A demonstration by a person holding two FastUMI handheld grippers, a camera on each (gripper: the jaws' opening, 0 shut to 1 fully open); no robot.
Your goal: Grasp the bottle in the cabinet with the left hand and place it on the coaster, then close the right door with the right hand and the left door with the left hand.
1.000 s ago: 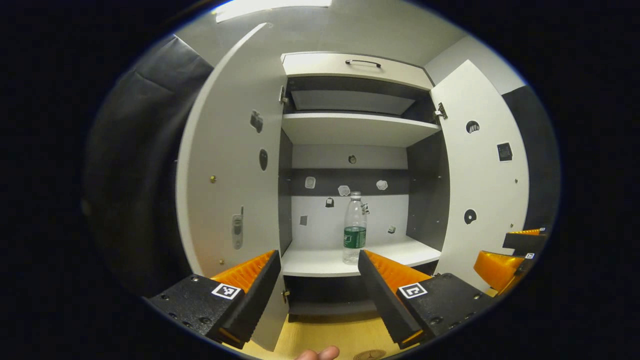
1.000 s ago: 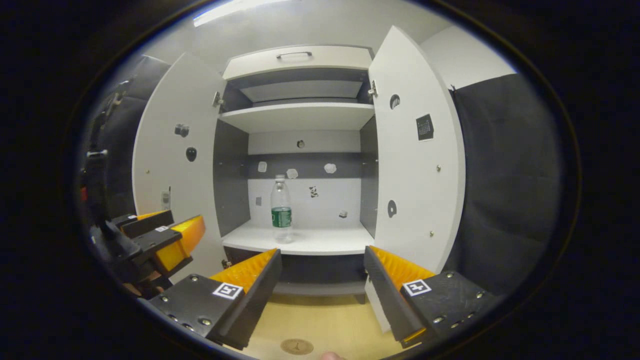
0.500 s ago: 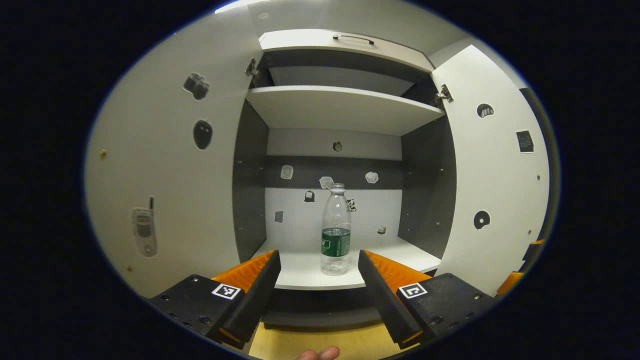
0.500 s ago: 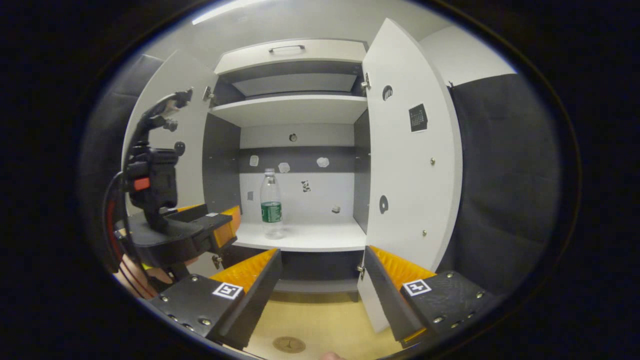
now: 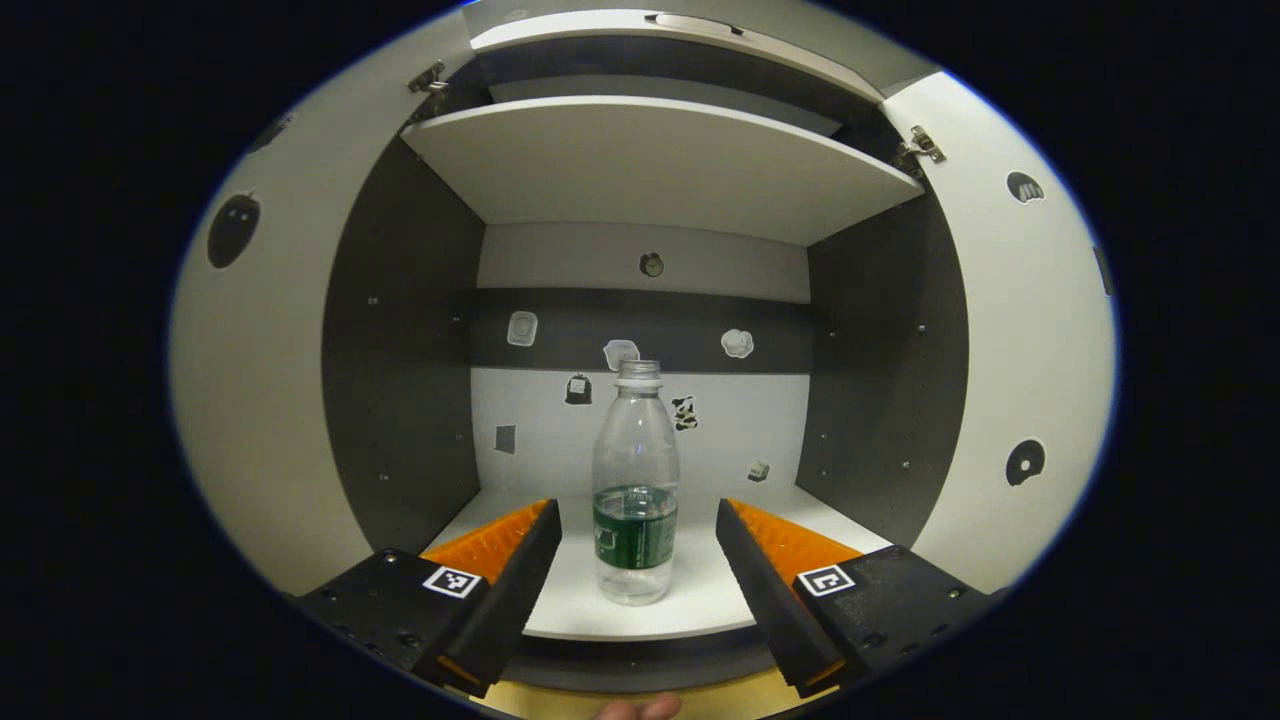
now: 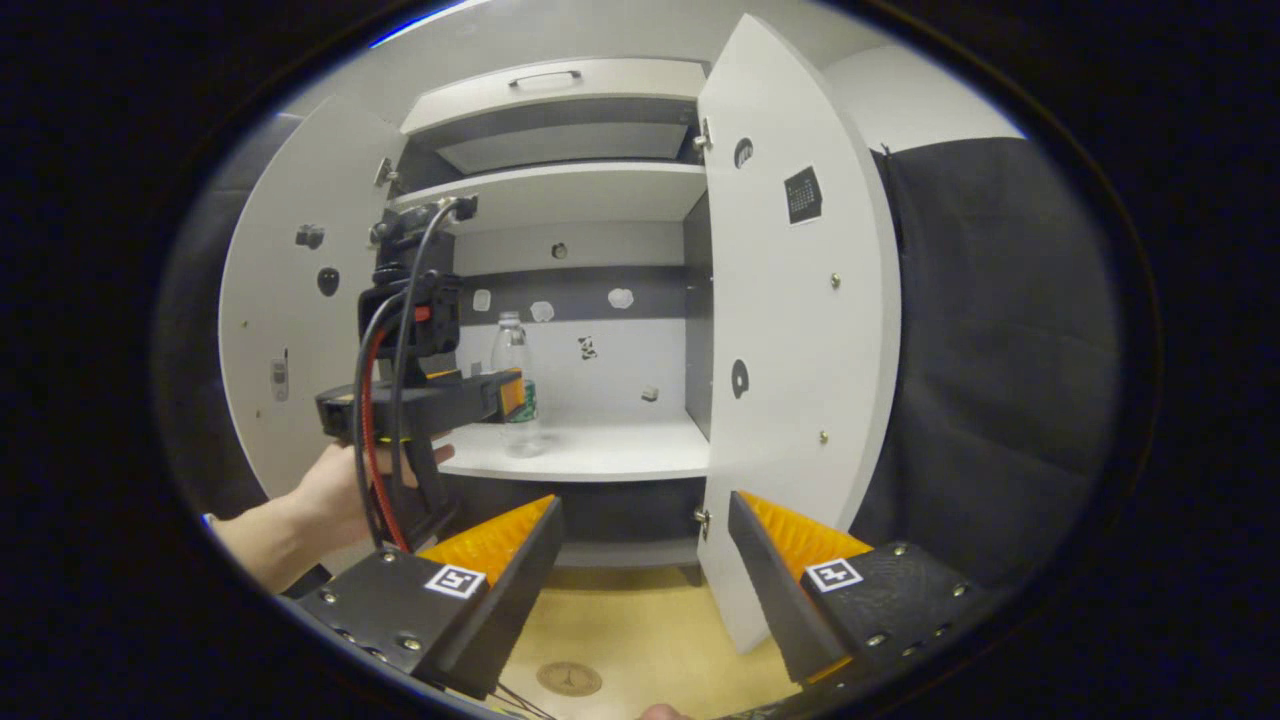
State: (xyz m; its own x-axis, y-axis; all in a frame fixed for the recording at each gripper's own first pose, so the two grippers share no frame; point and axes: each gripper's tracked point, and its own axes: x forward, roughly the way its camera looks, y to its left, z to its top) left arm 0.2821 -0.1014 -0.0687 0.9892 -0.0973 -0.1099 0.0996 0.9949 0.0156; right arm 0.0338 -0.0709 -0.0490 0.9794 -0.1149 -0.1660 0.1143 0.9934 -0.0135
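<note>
A clear plastic bottle (image 5: 636,480) with a green label stands upright on the cabinet's lower shelf (image 5: 640,610). My left gripper (image 5: 636,520) is open, one finger on each side of the bottle and a little short of it, touching nothing. In the right gripper view the left gripper (image 6: 500,395) reaches into the cabinet beside the bottle (image 6: 514,350), held by a hand (image 6: 330,490). My right gripper (image 6: 645,515) is open and holds nothing, in front of the cabinet and near the right door (image 6: 790,330). Both doors stand open, the left door (image 6: 290,330) too. A round coaster (image 6: 570,678) lies on the wooden surface below.
An upper shelf (image 5: 650,160) spans the cabinet above the bottle, and a drawer with a handle (image 6: 545,78) sits on top. Small stickers dot the back wall and doors. Black cloth (image 6: 1000,350) hangs right of the cabinet.
My left gripper has moved forward into the cabinet until its fingers flank the bottle. The right gripper has drifted slightly closer to the right door.
</note>
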